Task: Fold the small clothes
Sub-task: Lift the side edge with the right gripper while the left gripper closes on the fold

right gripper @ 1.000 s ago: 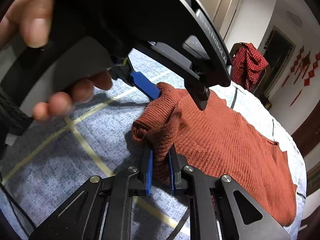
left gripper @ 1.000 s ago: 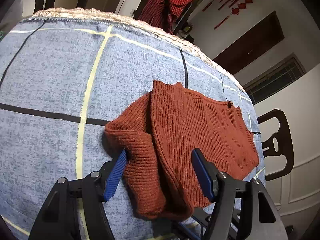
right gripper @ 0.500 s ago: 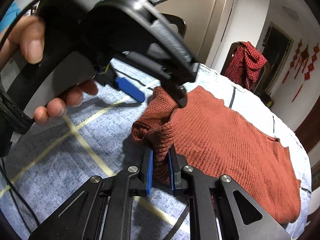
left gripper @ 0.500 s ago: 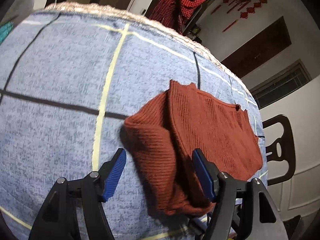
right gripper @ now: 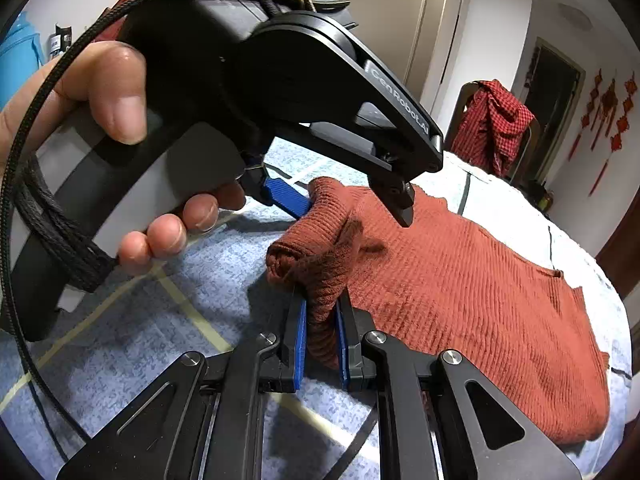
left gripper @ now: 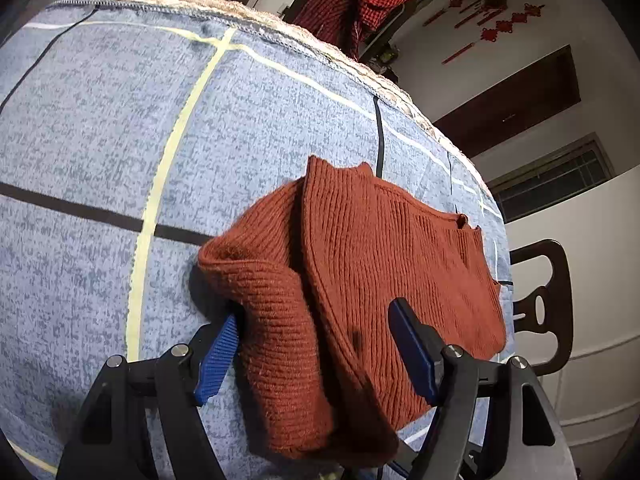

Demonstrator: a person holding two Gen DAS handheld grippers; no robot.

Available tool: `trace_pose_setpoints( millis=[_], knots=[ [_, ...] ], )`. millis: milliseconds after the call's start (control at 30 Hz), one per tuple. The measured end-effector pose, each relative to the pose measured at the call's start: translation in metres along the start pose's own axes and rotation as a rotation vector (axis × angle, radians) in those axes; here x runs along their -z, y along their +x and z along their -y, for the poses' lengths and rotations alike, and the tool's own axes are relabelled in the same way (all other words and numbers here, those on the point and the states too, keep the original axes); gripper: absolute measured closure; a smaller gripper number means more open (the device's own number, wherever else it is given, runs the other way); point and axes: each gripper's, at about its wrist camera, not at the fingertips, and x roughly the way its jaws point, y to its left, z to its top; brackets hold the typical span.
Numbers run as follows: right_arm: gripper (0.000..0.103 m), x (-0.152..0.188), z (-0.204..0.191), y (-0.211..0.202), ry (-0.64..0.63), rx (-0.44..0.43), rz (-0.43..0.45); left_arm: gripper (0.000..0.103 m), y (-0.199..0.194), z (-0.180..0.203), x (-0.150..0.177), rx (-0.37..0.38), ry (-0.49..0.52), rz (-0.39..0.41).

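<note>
On the left, the left gripper (left gripper: 316, 350) hangs with jaws spread wide, its blue pads either side of a bunched sleeve but not pressing it. A rust-red ribbed knit sweater (left gripper: 384, 264) lies on a round table (left gripper: 100, 120) covered in blue grid-patterned cloth, toward the table's right edge. It looks light, soft and floppy, likely to sag and stretch when lifted, with enough texture to resist slipping. Its long axis runs from the near edge away toward the far right edge. The thick rolled sleeve seems the surest hold. On the right, the right gripper (right gripper: 321, 332) is clenched on that sleeve fold.
</note>
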Motion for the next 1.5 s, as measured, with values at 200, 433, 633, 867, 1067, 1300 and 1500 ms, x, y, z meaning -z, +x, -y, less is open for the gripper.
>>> trace_pose_setpoints(
  millis=[200,433,633,867,1067,1300,1500],
  knots=[
    [0.090,0.001,0.005,-0.002,0.006,-0.005,0.010,0.061,0.005,0.005,-0.003,-0.050,0.026,0.008],
    [0.090,0.004,0.009,-0.003,0.027,-0.010,0.027,0.077,0.009,0.013,-0.004,-0.090,0.045,0.008],
    [0.091,0.004,0.011,-0.010,0.047,-0.005,0.053,0.079,0.003,0.032,-0.004,-0.089,0.090,0.037],
    [0.091,0.006,0.031,-0.033,0.099,0.013,0.097,0.079,-0.002,0.062,-0.005,-0.052,0.120,0.066],
    [0.091,0.014,0.056,-0.055,0.157,0.035,0.124,0.079,0.003,0.099,-0.002,-0.036,0.166,0.073],
    [0.091,0.028,0.086,-0.077,0.226,0.057,0.145,0.079,0.013,0.142,0.003,-0.020,0.219,0.062],
    [0.091,0.042,0.118,-0.093,0.295,0.069,0.153,0.079,0.031,0.180,0.008,-0.014,0.259,0.042]
  ],
)
